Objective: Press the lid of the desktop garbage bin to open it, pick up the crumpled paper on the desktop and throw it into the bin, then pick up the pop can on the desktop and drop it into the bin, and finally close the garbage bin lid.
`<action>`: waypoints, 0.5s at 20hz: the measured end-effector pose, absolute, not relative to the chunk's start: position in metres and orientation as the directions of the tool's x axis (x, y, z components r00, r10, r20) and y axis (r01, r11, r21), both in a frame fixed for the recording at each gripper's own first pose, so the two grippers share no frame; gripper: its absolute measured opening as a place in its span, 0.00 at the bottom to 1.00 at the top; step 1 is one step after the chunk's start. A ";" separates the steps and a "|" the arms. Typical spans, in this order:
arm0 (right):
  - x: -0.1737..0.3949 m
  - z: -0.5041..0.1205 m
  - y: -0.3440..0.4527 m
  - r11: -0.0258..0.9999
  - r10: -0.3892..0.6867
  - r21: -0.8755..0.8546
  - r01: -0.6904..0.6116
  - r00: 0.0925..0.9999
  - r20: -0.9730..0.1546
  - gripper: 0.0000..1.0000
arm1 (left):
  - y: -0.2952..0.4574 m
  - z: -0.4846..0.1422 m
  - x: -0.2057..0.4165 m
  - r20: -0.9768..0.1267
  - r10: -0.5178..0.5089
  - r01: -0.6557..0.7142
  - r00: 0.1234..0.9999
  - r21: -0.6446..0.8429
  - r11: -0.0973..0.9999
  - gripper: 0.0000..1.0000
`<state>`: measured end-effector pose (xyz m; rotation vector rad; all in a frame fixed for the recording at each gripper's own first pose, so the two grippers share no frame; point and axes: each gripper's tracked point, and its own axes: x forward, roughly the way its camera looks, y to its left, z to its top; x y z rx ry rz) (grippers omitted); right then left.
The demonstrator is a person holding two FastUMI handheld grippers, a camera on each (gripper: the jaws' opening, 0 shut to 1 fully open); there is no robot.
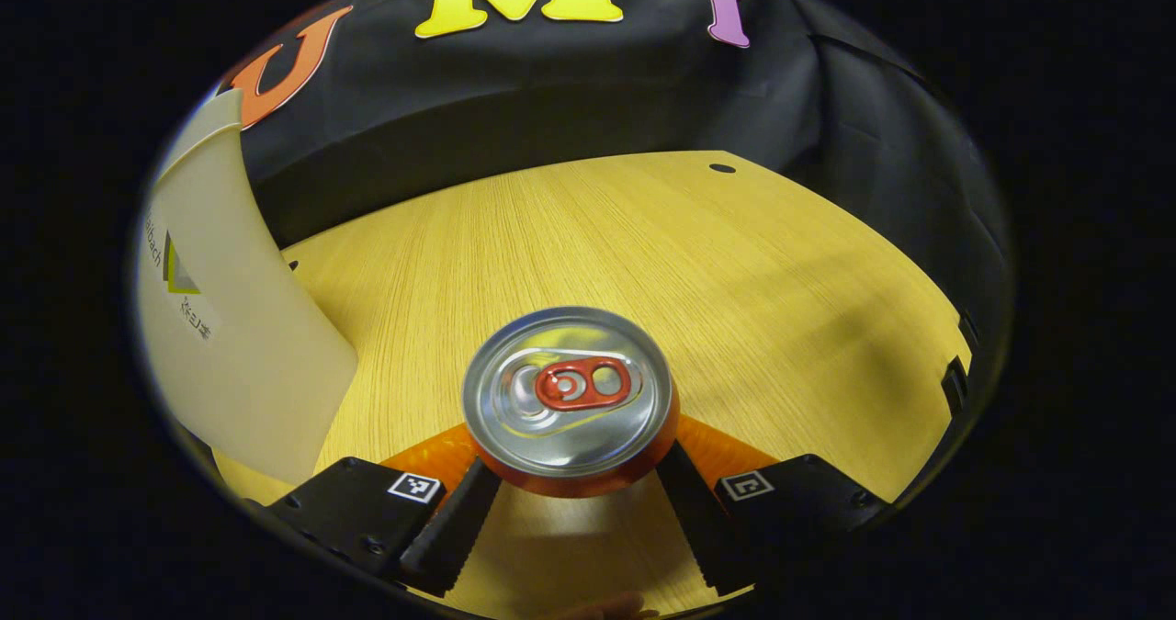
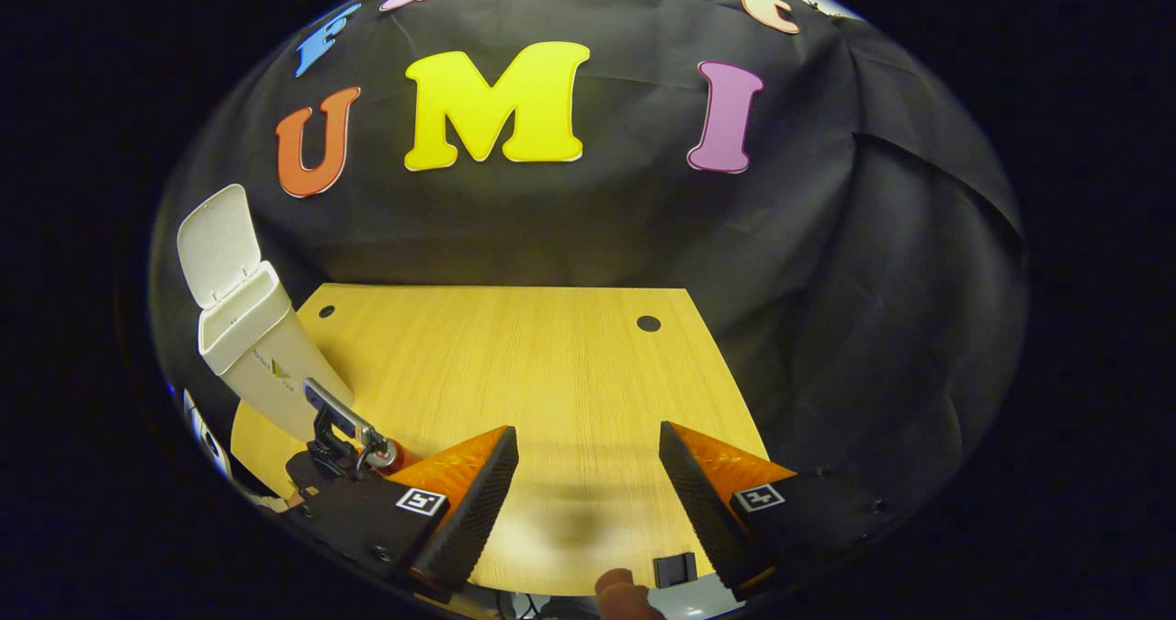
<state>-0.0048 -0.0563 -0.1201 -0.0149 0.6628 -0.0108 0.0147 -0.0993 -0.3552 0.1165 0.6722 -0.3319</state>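
An orange pop can (image 1: 570, 400) with a silver top and a red tab stands upright between the fingers of my left gripper (image 1: 579, 501). Both fingers touch its sides, and their tips are hidden under the can's rim. The white garbage bin (image 1: 230, 326) rises just to the left of the can. In the right gripper view the bin (image 2: 262, 354) stands at the table's left edge with its lid (image 2: 216, 243) flipped up. The left gripper (image 2: 344, 436) is at the bin's base, with the can (image 2: 384, 455) in it. My right gripper (image 2: 588, 473) is open over the table's front edge, with nothing between its fingers.
The wooden table (image 2: 514, 363) has two small round holes (image 2: 648, 323) near its far edge. A small black clip (image 2: 675, 567) sits at the front edge beside a person's fingertip (image 2: 625, 592). Black cloth walls the booth behind and to the right.
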 end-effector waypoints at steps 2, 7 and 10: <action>-0.004 -0.123 -0.059 1.000 -0.013 -0.010 0.008 0.782 -0.623 0.97 | -0.097 -0.353 0.015 -0.630 -0.267 0.340 0.729 -0.005 0.940 0.89; -0.005 -0.126 -0.070 1.000 -0.008 0.009 0.017 0.782 -0.623 0.97 | -0.099 -0.343 0.015 -0.622 -0.275 0.335 0.733 -0.022 0.942 0.87; -0.003 -0.131 -0.073 1.000 0.002 0.014 0.008 0.782 -0.623 0.97 | -0.096 -0.327 0.018 -0.604 -0.247 0.308 0.758 -0.003 0.951 0.87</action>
